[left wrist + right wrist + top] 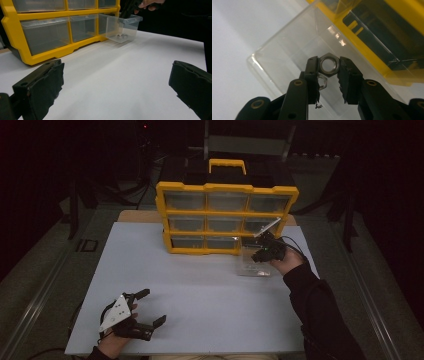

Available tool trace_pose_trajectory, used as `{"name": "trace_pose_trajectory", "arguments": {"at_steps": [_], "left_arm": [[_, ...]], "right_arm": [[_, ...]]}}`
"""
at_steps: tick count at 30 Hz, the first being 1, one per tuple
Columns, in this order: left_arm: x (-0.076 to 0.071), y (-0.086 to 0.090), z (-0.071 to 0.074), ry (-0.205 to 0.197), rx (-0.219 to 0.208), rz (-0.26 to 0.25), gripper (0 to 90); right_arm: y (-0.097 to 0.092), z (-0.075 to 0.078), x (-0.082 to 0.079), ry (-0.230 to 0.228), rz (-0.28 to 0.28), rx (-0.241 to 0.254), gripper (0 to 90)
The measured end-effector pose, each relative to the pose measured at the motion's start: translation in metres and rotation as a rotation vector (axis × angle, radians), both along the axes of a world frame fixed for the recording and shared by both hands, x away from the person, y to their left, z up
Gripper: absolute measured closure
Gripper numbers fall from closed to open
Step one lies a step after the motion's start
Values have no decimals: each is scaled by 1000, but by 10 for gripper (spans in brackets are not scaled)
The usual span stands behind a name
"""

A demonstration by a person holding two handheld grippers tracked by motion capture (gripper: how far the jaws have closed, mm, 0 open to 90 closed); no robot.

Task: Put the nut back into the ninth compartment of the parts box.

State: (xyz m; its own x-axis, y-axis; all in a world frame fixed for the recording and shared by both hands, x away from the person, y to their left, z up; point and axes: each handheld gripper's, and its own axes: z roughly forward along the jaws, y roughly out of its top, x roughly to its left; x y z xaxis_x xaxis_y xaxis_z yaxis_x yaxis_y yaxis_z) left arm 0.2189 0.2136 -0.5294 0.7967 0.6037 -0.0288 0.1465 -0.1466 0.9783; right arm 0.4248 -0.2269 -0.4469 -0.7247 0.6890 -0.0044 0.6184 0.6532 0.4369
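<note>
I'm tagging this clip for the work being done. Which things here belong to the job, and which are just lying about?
In the job:
- right gripper, shut on a hex nut
- clear drawer, pulled out
- second nut in it
- yellow organizer

Lying about:
- left gripper, open, idle
- white table

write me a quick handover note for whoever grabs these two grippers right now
Right gripper: shut on a hex nut, held over the clear drawer pulled out of the yellow organizer.
Left gripper: open, holding nothing, near the front of the white table.
Done: drawer is out on the table; a second nut lies in it.
Left: whether the held nut goes in or comes out can't be told; then slide the drawer back.
</note>
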Motion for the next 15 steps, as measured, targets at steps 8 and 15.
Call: {"name": "trace_pose_trajectory", "arguments": {"at_steps": [8,15], "left_arm": [[0,0,0,0,0,1,0],[0,1,0,-3,-1,5,0]], "right_arm": [[5,-9,5,34,-3,-31,700],[4,-10,8,60,-23,-33,694]]}}
